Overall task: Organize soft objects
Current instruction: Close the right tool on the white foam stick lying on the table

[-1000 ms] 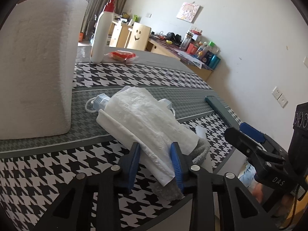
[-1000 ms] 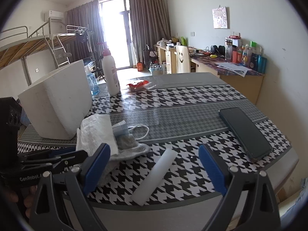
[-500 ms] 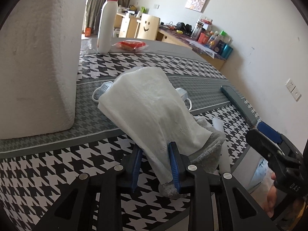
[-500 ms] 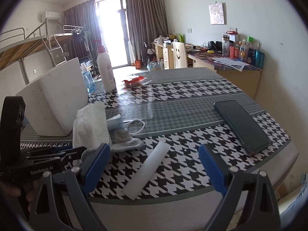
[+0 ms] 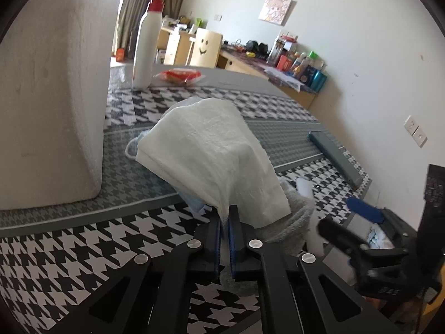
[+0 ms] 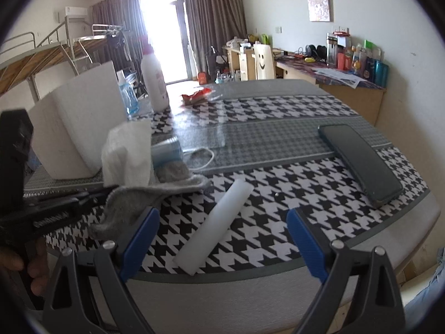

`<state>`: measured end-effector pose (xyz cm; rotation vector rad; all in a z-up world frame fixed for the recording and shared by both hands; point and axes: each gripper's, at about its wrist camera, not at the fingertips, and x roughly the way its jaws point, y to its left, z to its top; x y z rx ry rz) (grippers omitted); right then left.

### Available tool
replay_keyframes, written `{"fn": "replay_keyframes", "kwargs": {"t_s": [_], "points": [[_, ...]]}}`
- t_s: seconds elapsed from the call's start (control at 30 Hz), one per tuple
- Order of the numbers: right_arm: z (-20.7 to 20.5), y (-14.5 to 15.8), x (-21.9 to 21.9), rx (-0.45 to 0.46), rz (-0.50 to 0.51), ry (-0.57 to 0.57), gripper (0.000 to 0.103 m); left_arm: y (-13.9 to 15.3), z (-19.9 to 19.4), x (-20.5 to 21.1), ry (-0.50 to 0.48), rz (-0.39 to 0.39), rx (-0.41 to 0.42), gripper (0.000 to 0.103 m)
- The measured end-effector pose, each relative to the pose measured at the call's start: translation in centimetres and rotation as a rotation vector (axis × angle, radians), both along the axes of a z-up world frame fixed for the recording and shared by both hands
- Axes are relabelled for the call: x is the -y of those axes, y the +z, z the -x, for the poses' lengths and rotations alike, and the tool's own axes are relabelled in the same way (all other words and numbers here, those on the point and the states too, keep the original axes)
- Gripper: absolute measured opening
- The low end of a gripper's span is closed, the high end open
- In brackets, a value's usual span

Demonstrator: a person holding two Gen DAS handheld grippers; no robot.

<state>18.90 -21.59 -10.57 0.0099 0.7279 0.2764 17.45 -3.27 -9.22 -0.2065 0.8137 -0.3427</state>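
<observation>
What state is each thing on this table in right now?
left gripper: shut on the white tissue.
white tissue: pinched, lifted, draping.
grey cloth: crumpled, partly raised.
face mask: lying under the tissue.
foam roll: lying flat.
right gripper: open, empty.
phone: screen dark, flat.
pump bottle: upright.

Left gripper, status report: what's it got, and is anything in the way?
Left gripper shut on white tissue, lifted. Right gripper open, empty. Gray sock and face mask underneath; foam block close left.
</observation>
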Motion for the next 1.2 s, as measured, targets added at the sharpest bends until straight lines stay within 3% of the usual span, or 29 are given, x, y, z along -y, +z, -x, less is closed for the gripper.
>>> {"fn": "replay_keyframes", "kwargs": {"t_s": [0.1, 0.77, 1.2], "points": [[-0.1, -0.3, -0.2, -0.011, 0.004, -0.001, 0.095, 0.6, 0.5, -0.3, -0.001, 0.006, 0.028, 0.005], [-0.6, -1.5, -1.4, -0.087, 0.036, -0.005, 0.045, 3.3, 2.8, -1.3, 0.025, -0.029, 0.150, 0.005], [-0.5, -1.4, -1.6, -0.102, 0.025, -0.014, 0.024, 4.0, 3.7, -1.8, 0.032, -0.055, 0.189, 0.005]]}}
